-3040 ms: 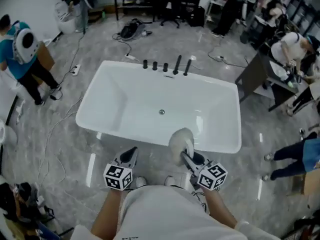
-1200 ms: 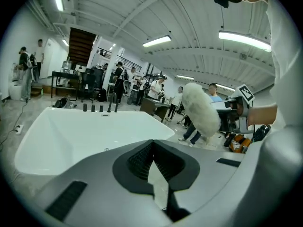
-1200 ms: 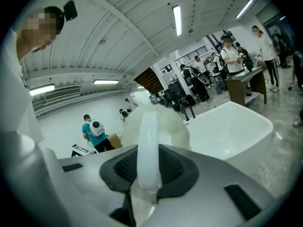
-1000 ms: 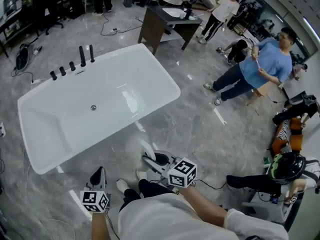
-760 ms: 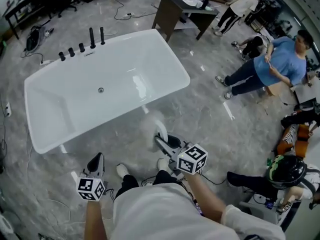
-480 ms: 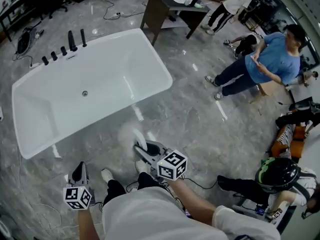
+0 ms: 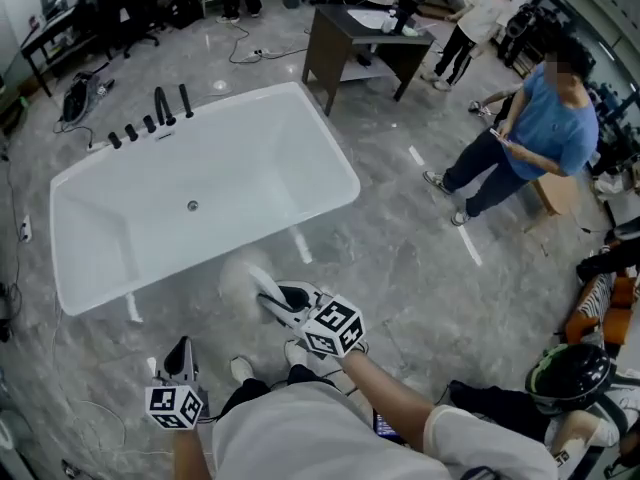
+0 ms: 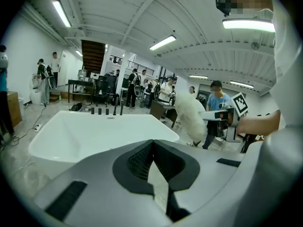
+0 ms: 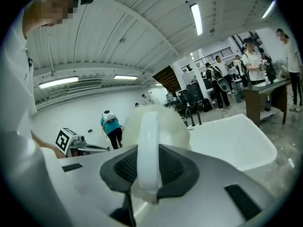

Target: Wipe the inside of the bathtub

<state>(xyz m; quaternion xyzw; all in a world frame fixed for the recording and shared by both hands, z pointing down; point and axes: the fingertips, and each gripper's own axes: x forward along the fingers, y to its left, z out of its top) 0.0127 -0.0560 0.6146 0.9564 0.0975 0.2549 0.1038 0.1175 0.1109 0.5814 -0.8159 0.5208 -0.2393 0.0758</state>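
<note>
White bathtub (image 7: 250,158) ahead, desk (image 7: 350,30) behind; right tool (image 7: 278,298) clamped on fluffy brush (image 7: 238,282), left tool (image 7: 181,348) clenched.

bathtub (image 7: 270,148): plain glossy white
taps (image 7: 150,120): black
wiping pad (image 7: 238,282): fluffy off-white, white handle
left gripper (image 7: 181,349): grey body, black jaw pads, cube with black-and-white square markers
right gripper (image 7: 266,290): same grey, black and marker pattern
floor (image 7: 400,258): grey, marbled
desk (image 7: 350,38): dark brown
bystander (image 7: 540,118): blue shirt, dark trousers

Fluffy wiper (image 7: 238,280) motion-blurred in head view; right gripper (image 7: 272,294) body hides its lower end.
</note>
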